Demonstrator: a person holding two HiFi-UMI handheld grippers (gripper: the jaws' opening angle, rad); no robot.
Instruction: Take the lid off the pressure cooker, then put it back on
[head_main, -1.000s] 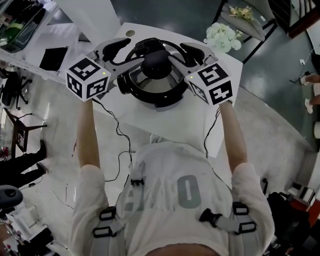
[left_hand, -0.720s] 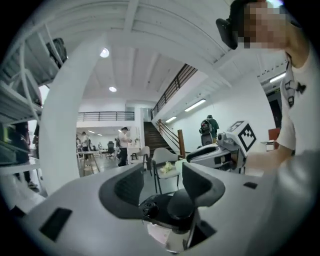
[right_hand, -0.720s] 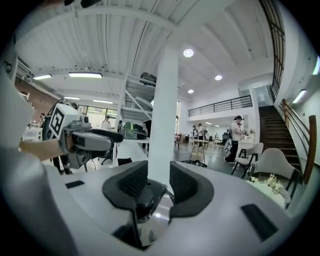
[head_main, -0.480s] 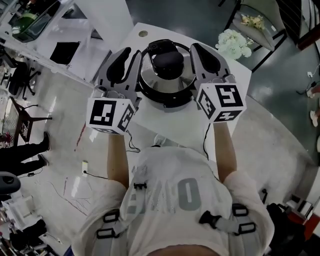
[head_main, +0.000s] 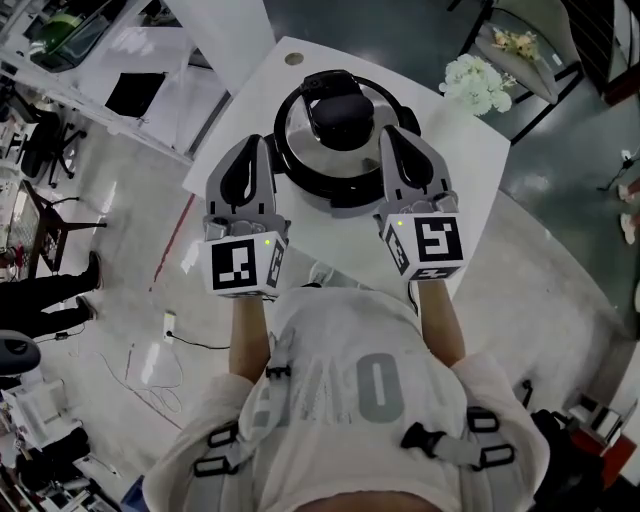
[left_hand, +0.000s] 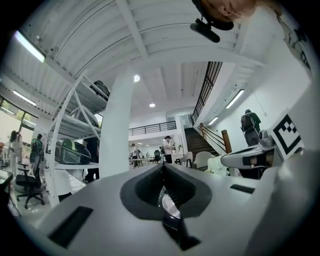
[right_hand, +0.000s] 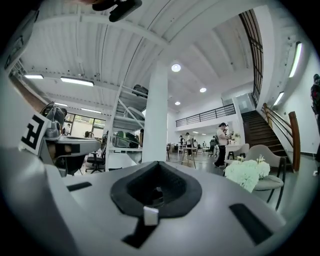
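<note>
Open hall, grey floor (head_main: 540, 270), one white column (right_hand: 155, 115), one stair (right_hand: 270, 131) at 3 o'clock in the right gripper view. People stand far off by tables, too small to count.

One white desk (head_main: 465, 150), seen from above in the head view.

One cooker (head_main: 342, 200) sits mid-desk. Its one lid (head_main: 298, 130) is on, steel, with a black knob (head_main: 335, 105) on top. Contents hidden under the lid.

Two grippers, both near the cooker's front, neither touching the lid as far as the head view tells. Left gripper (head_main: 252, 145) is at the cooker's 8 o'clock. Its jaws have just closed and meet tip to tip with nothing between them. Right gripper (head_main: 392, 138) is at 4 o'clock, and its jaws are likewise just closed, together and empty. Each carries one marker cube at the wrist end.

One bunch of white flowers (head_main: 475, 85) is at the cooker's 2 o'clock, off the desk edge. One small round disc (head_main: 293, 58) is on the desk at 11 o'clock. One flat black slab (head_main: 135, 92) lies on a neighbouring desk at 9 o'clock.
</note>
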